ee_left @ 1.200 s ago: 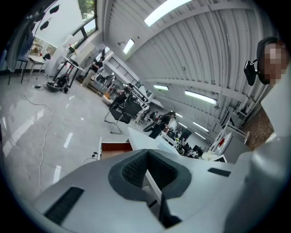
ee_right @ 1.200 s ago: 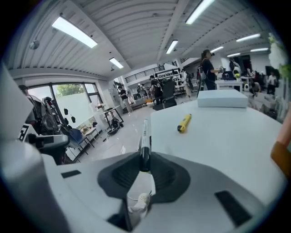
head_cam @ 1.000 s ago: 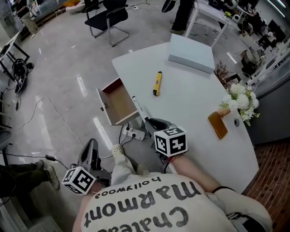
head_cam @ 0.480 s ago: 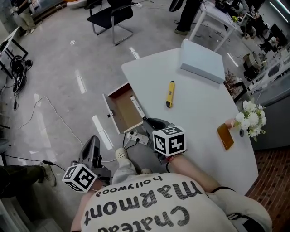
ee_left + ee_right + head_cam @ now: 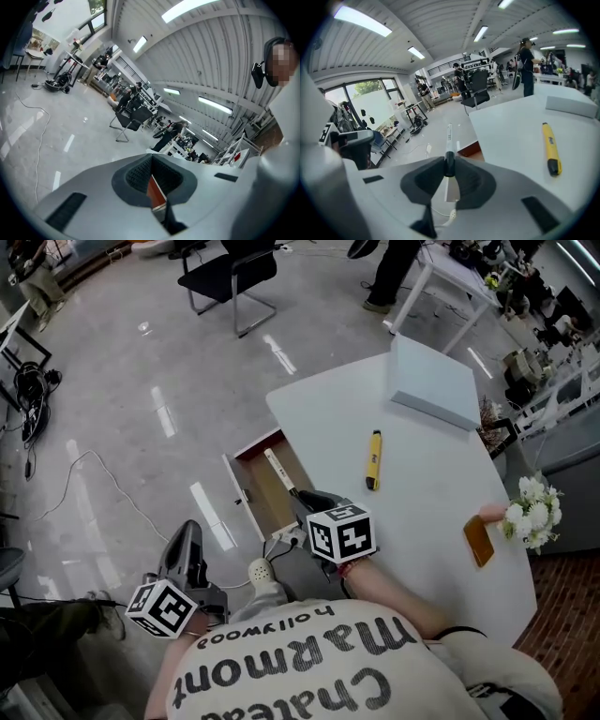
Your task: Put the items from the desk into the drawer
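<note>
Right tool (image 5: pixel 449 169) pinches the pen (image 5: pixel 449 136) by its dark end above the drawer (image 5: pixel 265 504). The pen is light, stiff, probably slick; mid-barrel would hold steadier. Left tool (image 5: pixel 151 174) closed, empty.

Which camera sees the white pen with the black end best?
The right gripper view: the white pen with the black end sticks out close-up from the right gripper's shut jaws. The head view shows it small, over the open brown-lined drawer. The left gripper view misses it.
</note>
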A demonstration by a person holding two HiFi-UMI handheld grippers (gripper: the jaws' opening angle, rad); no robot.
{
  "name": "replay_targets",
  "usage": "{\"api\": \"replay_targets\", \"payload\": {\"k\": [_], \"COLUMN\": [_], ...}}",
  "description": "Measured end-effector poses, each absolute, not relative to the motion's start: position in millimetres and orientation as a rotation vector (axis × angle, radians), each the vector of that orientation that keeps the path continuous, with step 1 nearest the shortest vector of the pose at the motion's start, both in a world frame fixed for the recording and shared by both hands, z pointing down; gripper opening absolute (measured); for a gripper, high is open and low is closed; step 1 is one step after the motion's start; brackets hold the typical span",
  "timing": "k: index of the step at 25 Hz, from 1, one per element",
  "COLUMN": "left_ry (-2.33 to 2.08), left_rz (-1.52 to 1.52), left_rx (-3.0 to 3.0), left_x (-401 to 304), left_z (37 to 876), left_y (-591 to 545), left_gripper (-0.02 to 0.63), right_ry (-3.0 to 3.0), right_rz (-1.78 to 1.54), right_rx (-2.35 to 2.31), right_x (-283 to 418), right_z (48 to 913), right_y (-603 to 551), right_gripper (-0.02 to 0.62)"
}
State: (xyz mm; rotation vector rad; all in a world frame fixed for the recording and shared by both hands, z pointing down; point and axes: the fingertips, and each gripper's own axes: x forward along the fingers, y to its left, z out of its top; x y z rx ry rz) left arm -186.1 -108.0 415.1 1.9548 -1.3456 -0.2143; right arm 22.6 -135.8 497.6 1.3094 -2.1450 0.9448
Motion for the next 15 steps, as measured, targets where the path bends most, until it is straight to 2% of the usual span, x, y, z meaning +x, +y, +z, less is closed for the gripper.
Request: {"api": "replay_targets", "payload": {"k": [15], "left_ry": [-1.298], "left_rz": [-0.106], "left_rx": [1.869], "left_x": [-237], "left_z": [486], "left_y": [-171], "left_gripper": [0.002], "right_ry": [-1.926], "right_rz": [1.033], "right_rx": [1.252], "right_x": [-15], "right_z": [611], "right_y": [-184], "right_gripper": [0.075]}}
